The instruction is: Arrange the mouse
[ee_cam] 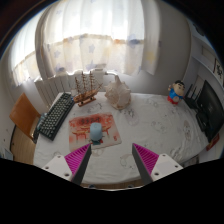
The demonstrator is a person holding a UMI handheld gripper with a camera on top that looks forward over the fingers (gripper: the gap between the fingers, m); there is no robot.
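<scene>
We see the gripper [112,160] hovering above the near edge of the white table [150,125], jaws released and wide apart with nothing between the pink pads [79,158]. The mouse [96,131], a small bluish shape, sits on a patterned reddish mat [93,128] just ahead of the fingers at about 11 o'clock, not touching them. A black keyboard [53,115] lies at 10 o'clock of the mat, a pale rounded object [119,95] stands beyond at 12, a small figurine [177,93] at 2, and curtains [100,35] hang behind.
</scene>
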